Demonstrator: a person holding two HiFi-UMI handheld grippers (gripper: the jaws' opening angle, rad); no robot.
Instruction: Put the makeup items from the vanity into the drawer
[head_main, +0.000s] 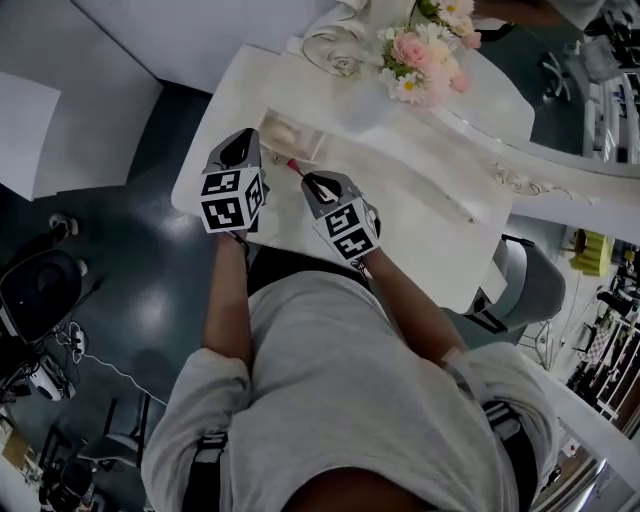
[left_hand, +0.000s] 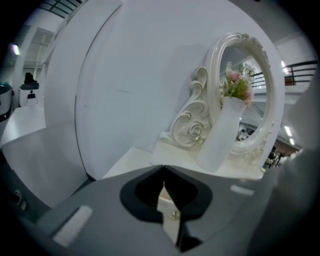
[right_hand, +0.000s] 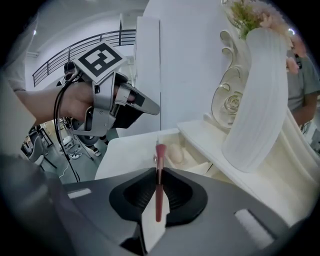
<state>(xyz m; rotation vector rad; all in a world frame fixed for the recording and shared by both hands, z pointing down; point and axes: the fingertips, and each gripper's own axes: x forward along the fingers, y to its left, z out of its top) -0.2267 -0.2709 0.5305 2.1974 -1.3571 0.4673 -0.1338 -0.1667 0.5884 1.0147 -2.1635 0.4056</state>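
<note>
Pinched in the narrow jaws of the right gripper (right_hand: 157, 171), a slim red makeup stick (right_hand: 159, 187) is held near the open drawer (right_hand: 200, 165), so lowering into it and release are judged to be needed next; the left gripper (left_hand: 163, 170) is closed, empty.
</note>
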